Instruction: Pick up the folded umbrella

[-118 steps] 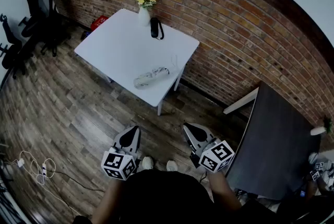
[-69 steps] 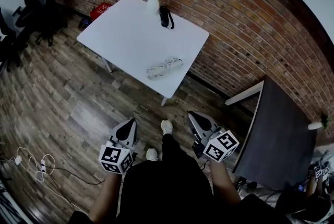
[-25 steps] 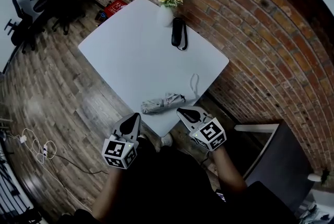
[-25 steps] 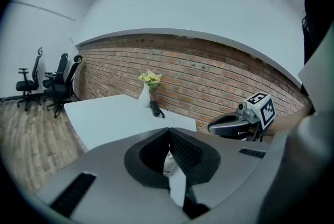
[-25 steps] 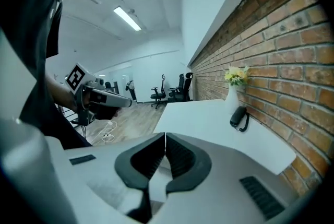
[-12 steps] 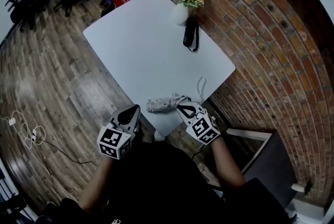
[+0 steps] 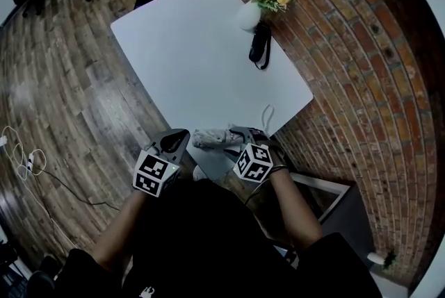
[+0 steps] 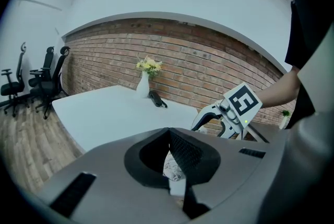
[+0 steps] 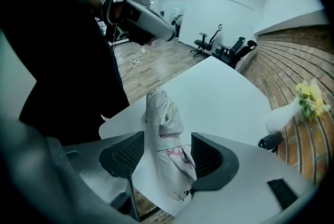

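The folded umbrella (image 7: 212, 138), pale grey with a printed pattern, lies near the front corner of the white table (image 7: 188, 53), its thin wrist strap (image 7: 266, 112) trailing towards the brick wall. My right gripper (image 7: 240, 131) points steeply down over the umbrella's right end. In the right gripper view the umbrella (image 9: 164, 124) lies between the jaws of the right gripper (image 9: 167, 139), which have just been opening; the pads are not pressing on it. My left gripper (image 7: 182, 133) hangs shut just left of the umbrella, at the table's edge. A patch of the umbrella (image 8: 172, 169) shows behind the left gripper (image 8: 168, 131).
A white vase of yellow flowers (image 7: 250, 14) and a black strapped object (image 7: 259, 45) sit at the table's far side by the brick wall (image 7: 348, 46). A dark table (image 7: 327, 196) stands to the right. Cables (image 7: 21, 158) lie on the wood floor, left.
The person has walked up to the table. Both grippers have sunk towards the umbrella. The right gripper has tipped downward and its jaws have opened around the umbrella.
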Action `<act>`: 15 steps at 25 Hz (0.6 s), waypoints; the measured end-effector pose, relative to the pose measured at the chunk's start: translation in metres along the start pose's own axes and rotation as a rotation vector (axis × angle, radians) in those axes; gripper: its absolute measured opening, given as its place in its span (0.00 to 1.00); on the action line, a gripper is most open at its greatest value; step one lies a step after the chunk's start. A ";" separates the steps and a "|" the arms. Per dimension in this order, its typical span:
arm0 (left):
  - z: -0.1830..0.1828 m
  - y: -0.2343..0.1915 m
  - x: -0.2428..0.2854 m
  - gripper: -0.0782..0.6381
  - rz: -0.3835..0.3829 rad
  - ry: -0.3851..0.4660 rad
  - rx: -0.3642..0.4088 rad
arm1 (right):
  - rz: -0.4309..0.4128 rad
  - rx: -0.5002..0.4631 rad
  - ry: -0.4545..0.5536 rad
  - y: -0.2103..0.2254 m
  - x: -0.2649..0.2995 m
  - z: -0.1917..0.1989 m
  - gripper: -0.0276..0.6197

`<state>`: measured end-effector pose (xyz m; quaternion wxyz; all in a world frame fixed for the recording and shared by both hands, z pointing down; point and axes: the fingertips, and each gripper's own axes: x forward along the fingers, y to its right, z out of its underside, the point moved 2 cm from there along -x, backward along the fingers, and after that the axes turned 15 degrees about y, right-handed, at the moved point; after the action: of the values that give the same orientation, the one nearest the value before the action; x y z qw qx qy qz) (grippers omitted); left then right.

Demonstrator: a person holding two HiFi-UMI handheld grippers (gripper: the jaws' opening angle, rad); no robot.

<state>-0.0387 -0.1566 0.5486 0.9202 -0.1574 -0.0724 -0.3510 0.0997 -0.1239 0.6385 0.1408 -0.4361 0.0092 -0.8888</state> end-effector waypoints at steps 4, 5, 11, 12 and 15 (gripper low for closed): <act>-0.002 -0.007 0.004 0.13 -0.019 0.009 -0.013 | -0.096 -0.053 -0.073 0.000 0.028 0.010 0.47; -0.002 -0.009 0.004 0.13 -0.023 0.010 -0.016 | -0.117 -0.054 -0.087 0.000 0.034 0.013 0.47; -0.002 -0.014 0.008 0.13 -0.033 0.009 -0.024 | -0.177 -0.110 -0.160 0.000 0.057 0.029 0.47; -0.002 -0.014 0.009 0.13 -0.035 0.007 -0.025 | -0.179 -0.109 -0.162 0.001 0.059 0.029 0.47; 0.000 -0.015 0.013 0.13 -0.036 -0.003 -0.028 | -0.211 -0.113 -0.183 -0.001 0.066 0.031 0.47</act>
<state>-0.0391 -0.1748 0.5554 0.9113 -0.1696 -0.0714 -0.3683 0.0848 -0.1370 0.7086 0.0220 -0.5210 0.0002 -0.8533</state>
